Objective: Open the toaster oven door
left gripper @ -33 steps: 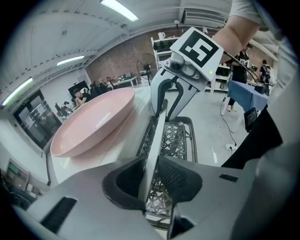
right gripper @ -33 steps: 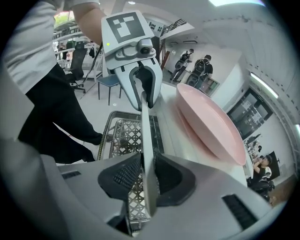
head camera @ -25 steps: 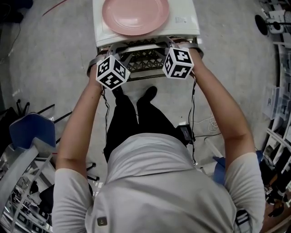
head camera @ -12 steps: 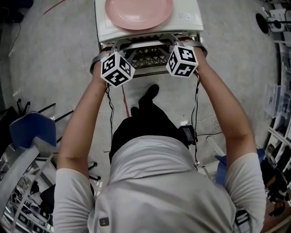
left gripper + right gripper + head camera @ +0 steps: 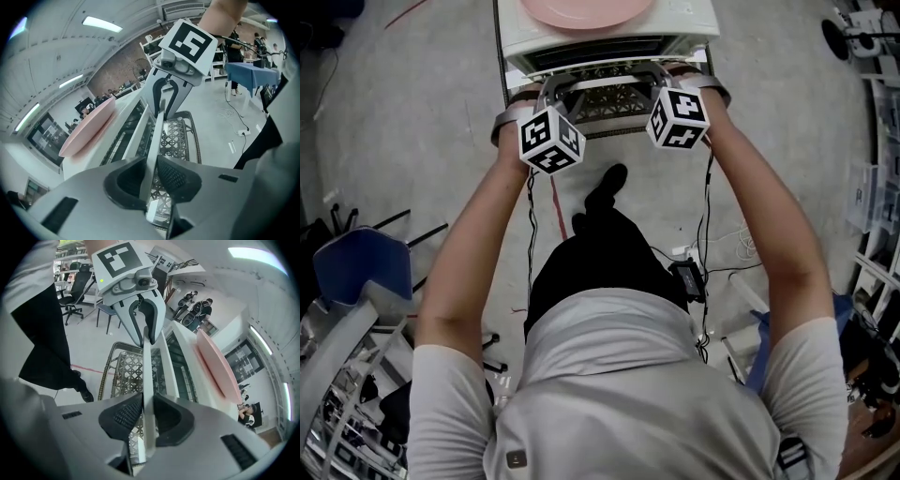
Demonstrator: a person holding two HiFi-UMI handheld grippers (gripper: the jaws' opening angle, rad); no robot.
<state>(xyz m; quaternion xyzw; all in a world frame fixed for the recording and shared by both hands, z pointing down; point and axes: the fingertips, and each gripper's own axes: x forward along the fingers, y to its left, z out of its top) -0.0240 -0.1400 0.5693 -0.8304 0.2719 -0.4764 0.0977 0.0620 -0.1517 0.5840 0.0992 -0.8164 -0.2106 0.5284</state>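
- In front of the person, on the left, the left gripper [image 5: 151, 172] is clamped on the left end of the door handle [image 5: 157, 133]. Its jaws have just been closing. The flat pale bar sits between them with both pads pressing on it.
- In the middle, the toaster oven [image 5: 609, 42] stands close before the person, with a pink plate [image 5: 586, 9] lying on its roof. Its door [image 5: 168, 366] looks tipped a little way out at the top, with a dark gap under the roof edge. A metal mesh rack [image 5: 609, 98] shows below the handle.
- I'd judge the door stiff and fairly light, hinged at the bottom, so a steady pull should swing it down. The smooth bar could slide in the pads. A jerk might drag the oven and rattle the breakable plate.
- The handle is the place to hold, one grip near each end, so the door comes down evenly.
- On the right, the right gripper [image 5: 144, 416] holds the other end of the bar the same way. Its jaws have also just been closing, and its pads press on both faces.
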